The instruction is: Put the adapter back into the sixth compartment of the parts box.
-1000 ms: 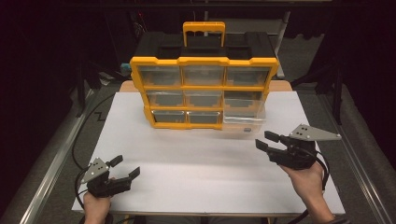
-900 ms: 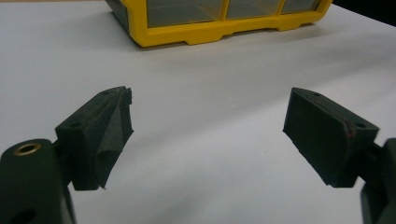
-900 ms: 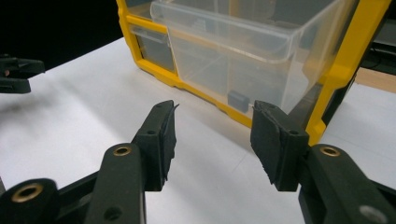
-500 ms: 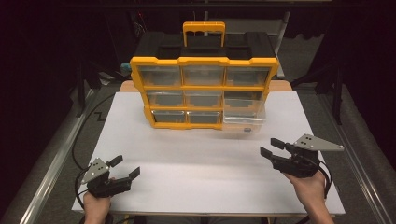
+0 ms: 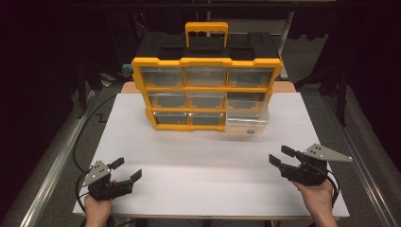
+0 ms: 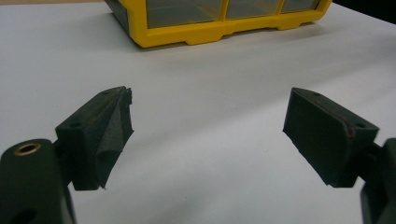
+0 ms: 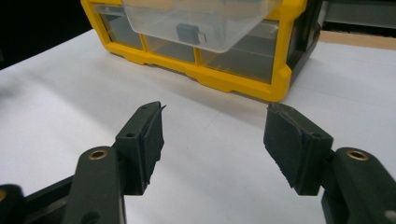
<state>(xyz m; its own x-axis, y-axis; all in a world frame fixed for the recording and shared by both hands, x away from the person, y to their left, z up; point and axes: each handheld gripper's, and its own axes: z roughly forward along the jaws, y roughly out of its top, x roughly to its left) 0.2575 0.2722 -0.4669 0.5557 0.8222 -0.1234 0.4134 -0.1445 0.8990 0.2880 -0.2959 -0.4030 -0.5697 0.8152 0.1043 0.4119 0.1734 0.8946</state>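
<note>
Both our grippers are empty, jaws spread wide: left gripper (image 5: 125, 170) at the near left corner of the white table (image 5: 198, 189), right gripper (image 5: 279, 157) at the near right, both well apart from the yellow organizer (image 5: 206, 92) standing upright at the far middle. The thing in hand looks like the clear drawer (image 5: 247, 118) at the organizer's lower right, pulled out and hanging forward of the frame; the right gripper points toward it. Main risk: the drawer is far out and seems to droop at the front, so a push off-axis could jam it in its slot or tip it clean out and dump its load. Second risk: the organizer stands upright and is not held down as far as we can tell, so a hard shove on the drawer may slide or rock the whole case back, and the left gripper is too far off to brace it. Third: clear thin plastic, so jaws may slip or flex the wall if we pinch it. Contents: in the right gripper view the open drawer holds one small grey block (image 7: 189, 32) with a metal end, maybe a connector, can't tell. Other drawers look closed; a few in the middle row show dark shapes through the fronts, unidentifiable, the rest look empty or unreadable.
</note>
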